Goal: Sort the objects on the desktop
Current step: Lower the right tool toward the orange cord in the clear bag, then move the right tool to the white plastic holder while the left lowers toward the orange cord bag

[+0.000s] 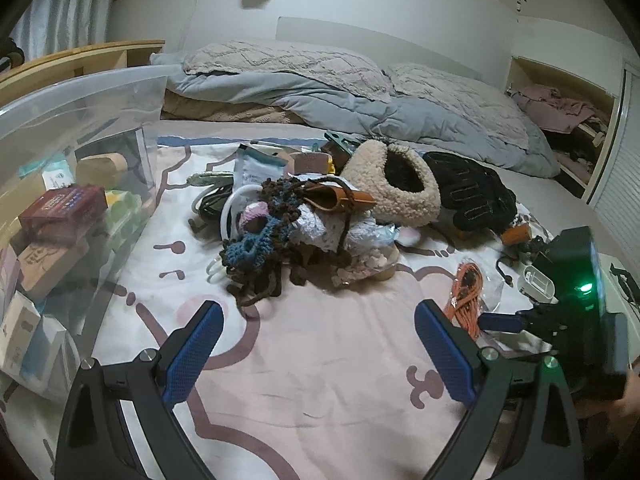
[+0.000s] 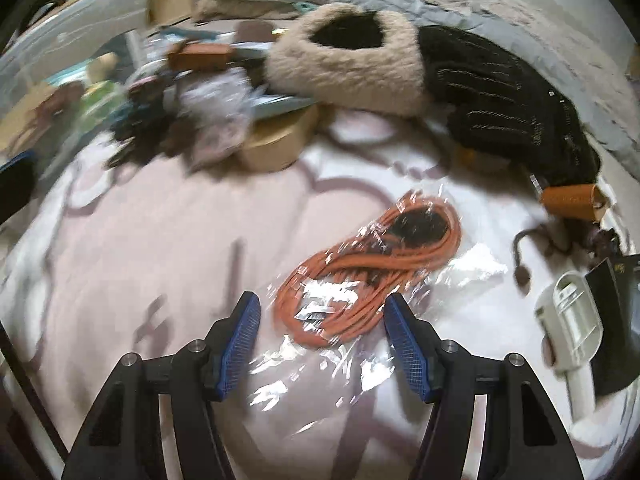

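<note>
A coiled orange cable in a clear plastic bag lies on the pink blanket. My right gripper is open, its fingers on either side of the bag's near end, low over it. The bag also shows in the left wrist view, with the right gripper beside it. My left gripper is open and empty above bare blanket, short of a heap of yarn, cloth and cords. A fleece slipper and black gloves lie behind the heap.
A clear storage bin holding several boxes stands at the left. A white plastic device and a brown leather tube lie right of the cable. A round tan tin sits by the heap. Bedding lies behind.
</note>
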Tool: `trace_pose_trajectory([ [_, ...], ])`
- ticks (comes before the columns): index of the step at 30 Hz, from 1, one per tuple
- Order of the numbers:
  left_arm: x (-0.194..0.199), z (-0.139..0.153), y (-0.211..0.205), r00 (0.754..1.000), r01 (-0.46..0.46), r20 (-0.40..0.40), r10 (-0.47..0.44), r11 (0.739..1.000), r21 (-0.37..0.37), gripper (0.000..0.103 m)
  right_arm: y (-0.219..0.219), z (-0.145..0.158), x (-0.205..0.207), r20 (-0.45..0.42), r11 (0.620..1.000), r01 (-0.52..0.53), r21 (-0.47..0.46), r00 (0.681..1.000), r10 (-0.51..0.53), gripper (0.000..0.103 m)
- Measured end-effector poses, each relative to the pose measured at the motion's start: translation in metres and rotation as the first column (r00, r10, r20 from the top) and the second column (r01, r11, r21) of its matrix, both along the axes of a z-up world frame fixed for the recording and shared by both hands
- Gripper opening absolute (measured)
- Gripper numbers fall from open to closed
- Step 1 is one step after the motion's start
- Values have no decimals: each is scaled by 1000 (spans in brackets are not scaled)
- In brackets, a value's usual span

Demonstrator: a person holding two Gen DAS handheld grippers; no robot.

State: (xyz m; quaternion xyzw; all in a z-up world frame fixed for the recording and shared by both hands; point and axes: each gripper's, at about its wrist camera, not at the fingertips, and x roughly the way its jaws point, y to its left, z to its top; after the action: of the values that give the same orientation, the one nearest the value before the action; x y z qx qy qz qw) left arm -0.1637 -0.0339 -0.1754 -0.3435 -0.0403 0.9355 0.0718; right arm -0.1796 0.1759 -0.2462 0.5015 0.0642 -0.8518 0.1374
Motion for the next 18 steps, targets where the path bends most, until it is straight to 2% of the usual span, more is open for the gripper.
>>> trace_pose_trajectory([
  [2, 0, -1, 1, 1000, 3, 1, -3, 1000, -2, 96, 11, 8, 5, 1, 998, 13, -63, 1000, -13, 66],
  [4, 0, 0, 3, 1000, 9, 0, -9, 1000, 4, 96, 29, 18, 2, -9, 989, 64, -136, 998, -66, 66],
  [6, 0, 0, 4, 1000, 15, -2, -15, 1000, 5, 96, 41, 27, -7, -36, 979, 117, -170, 992, -125, 63],
  [8, 0, 0, 6, 1000, 21, -2, -21, 1000, 6, 96, 52, 33, -10, -57, 966, 167, -199, 982, -182, 48],
  [9, -1, -1, 7, 1000, 26, 0, -26, 1000, 9, 96, 60, 35, -17, -56, 956, 194, -220, 976, -211, 46],
  [12, -1, -2, 10, 999, 45, 6, -45, 999, 18, 97, 76, 34, -37, -24, 924, 259, -282, 961, -277, 42],
  [18, -1, -5, 17, 997, 77, 20, -77, 997, 17, 94, 95, 5, -71, 90, 873, 371, -316, 928, -361, 41],
])
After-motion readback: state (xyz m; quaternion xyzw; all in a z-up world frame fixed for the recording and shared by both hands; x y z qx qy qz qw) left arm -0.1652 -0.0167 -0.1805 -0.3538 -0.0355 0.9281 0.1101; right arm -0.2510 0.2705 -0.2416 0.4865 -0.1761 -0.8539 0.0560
